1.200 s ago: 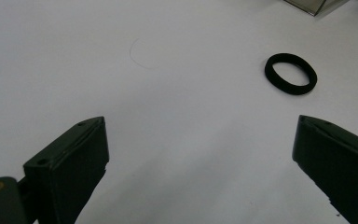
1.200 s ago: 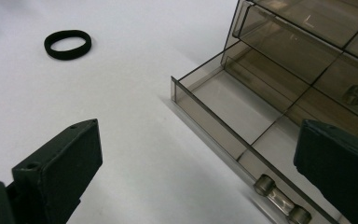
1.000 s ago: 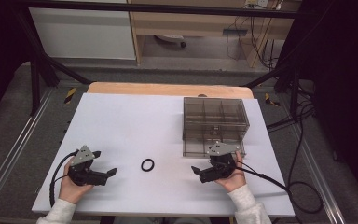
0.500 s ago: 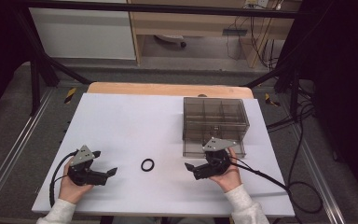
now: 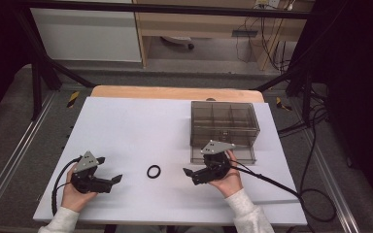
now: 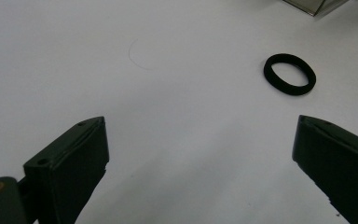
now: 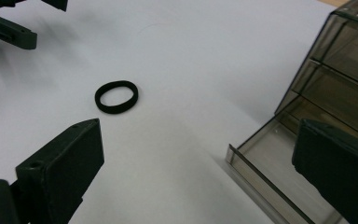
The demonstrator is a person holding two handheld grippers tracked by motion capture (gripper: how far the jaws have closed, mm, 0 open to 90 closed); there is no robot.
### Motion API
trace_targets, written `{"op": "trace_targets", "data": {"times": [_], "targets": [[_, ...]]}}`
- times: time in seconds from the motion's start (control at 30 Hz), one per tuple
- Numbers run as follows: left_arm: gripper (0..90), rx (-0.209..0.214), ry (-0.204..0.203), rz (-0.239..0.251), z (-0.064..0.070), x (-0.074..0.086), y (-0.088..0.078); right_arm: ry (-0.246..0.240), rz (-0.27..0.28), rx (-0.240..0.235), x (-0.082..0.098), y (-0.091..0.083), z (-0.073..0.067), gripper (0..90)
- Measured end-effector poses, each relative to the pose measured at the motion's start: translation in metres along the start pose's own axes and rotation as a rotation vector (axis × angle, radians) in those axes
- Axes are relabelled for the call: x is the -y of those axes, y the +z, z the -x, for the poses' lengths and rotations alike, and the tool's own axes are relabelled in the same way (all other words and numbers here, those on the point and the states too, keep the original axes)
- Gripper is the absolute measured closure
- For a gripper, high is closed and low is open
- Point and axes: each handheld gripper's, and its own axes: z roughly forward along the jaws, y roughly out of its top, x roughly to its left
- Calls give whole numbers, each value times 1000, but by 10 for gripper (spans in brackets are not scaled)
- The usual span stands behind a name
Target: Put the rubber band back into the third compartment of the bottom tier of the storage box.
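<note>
The smoky transparent box (image 5: 225, 127) near the bench's (image 5: 136, 126) right edge is hard to read inside: dividers split it into compartments, but whether anything lies in them cannot be told. In the right gripper view the box (image 7: 328, 84) is cut off by the frame's right side, and its pulled-out lower tray is partly hidden behind a jaw. No writing or label can be read on anything.

The black ring (image 5: 153, 171) lies flat on the white sheet near the bench's front edge, between the two grippers and touching neither. The left gripper (image 5: 112, 181), held in a hand (image 5: 75, 194) at the front left corner, has its jaws spread wide and holds nothing; in its own view the ring (image 6: 289, 73) lies ahead, toward one jaw. The right gripper (image 5: 190, 175), held by the other hand (image 5: 227, 178) just in front of the box, is likewise wide open and empty, the ring (image 7: 116, 96) ahead of it.

A wooden edge shows at the bench's back. Beyond are grey floor, dark frame legs, cables and pale cabinets.
</note>
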Motion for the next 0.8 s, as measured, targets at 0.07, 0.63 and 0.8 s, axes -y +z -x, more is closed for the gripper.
{"op": "trace_targets", "data": {"times": [0.07,0.63,0.8], "targets": [[34,0,1,0,0,0,0,-4,1,-9,-2,3,-2,30],[34,0,4,-1,0,0,0,-3,-2,-45,-12,27,-10,36],[34,-1,3,1,0,0,0,-15,-10,-50,-14,34,-12,40]]}}
